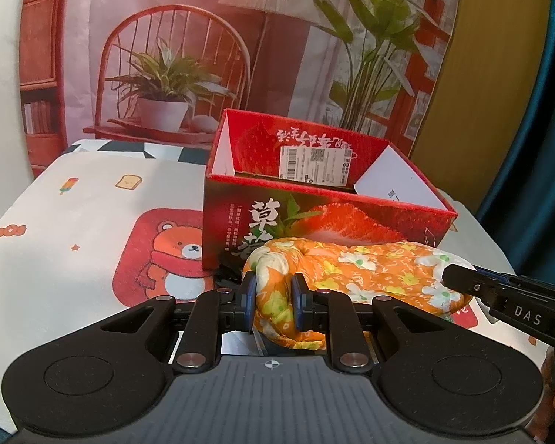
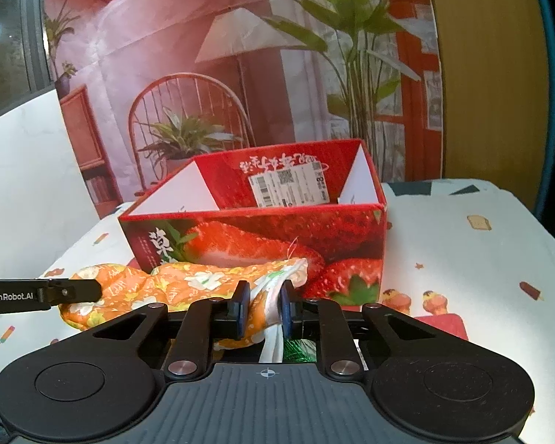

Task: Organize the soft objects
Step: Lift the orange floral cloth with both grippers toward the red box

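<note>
Both of our grippers are clamping one orange floral cloth (image 1: 351,270): the left gripper (image 1: 273,296) is pinching one bunched end, the right gripper (image 2: 264,305) the other, just before the open strawberry box (image 1: 325,218) on the cartoon-print tablecloth (image 1: 74,222).

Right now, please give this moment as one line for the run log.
left gripper: shut on floral cloth | right gripper: shut on floral cloth | strawberry box: open, behind cloth

Orange floral padded cloth (image 1: 370,270) — bunched lengthwise, just before the open red strawberry box (image 1: 314,199).
</note>
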